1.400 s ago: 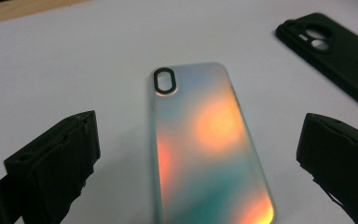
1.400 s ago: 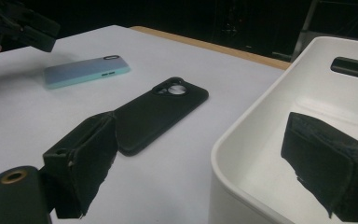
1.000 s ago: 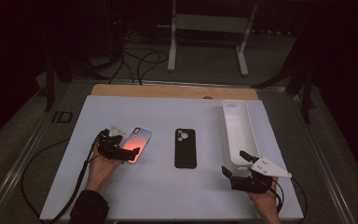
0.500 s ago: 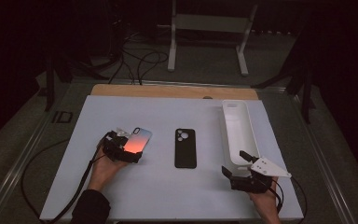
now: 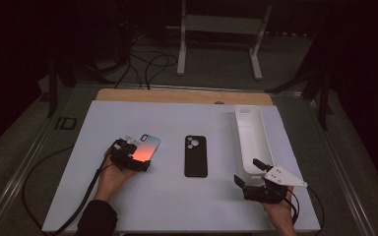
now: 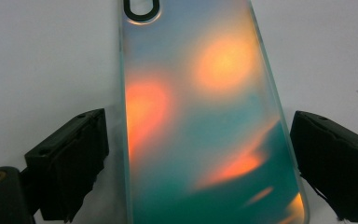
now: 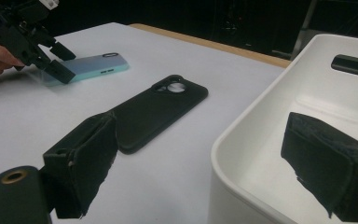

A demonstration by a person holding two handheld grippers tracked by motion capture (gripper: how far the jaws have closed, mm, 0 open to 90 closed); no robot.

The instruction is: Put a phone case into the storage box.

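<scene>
The left gripper is closing around the iridescent phone case lying flat on the white table; its jaws have narrowed slightly but don't yet touch the edges. Next it must pinch both sides. The right gripper waits wide open near the white bin

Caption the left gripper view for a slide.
Left gripper straddles the iridescent phone case on the white table, jaws closing in, pads not yet touching.

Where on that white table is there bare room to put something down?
Free: the white tabletop behind the iridescent phone case and matte black phone case, and its near edge. Crowded: around the left hand-held gripper and beside the long white plastic bin.
</scene>
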